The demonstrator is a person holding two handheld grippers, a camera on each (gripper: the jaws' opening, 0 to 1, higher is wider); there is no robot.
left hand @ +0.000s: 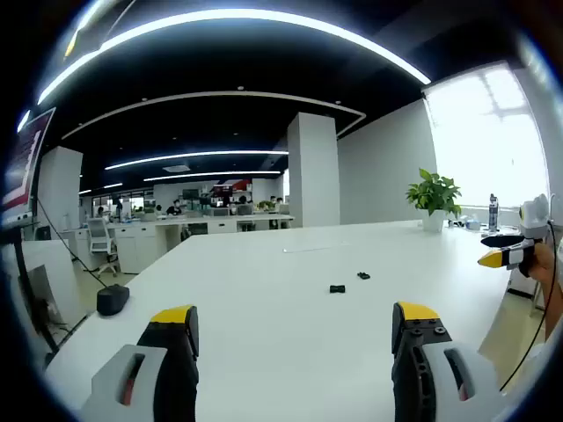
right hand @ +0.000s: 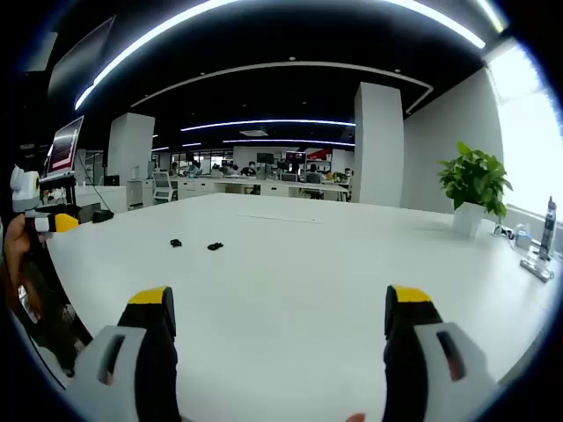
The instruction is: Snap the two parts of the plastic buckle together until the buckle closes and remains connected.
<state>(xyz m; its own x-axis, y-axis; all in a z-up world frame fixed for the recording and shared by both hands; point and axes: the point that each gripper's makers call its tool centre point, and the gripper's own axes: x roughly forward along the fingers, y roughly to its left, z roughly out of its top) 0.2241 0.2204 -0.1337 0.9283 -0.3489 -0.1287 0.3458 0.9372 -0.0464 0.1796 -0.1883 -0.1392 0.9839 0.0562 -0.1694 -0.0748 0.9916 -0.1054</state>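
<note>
I hold my left gripper [left hand: 295,325] and right gripper [right hand: 277,308] spread above the white table [left hand: 264,343]; two small black plastic buckle parts [left hand: 338,288] [left hand: 363,276] lie apart, far ahead.

Open office: white table [left hand: 290,334], potted plant [left hand: 434,195], bright window [left hand: 488,141], ceiling light strips [left hand: 237,18].

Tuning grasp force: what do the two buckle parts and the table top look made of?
Buckle parts: small, black, dull; probably moulded plastic, though too small to confirm. Table: smooth white top with a soft sheen, likely laminate or painted board; it reflects window light faintly. Both grippers are open, well short of the parts.
</note>
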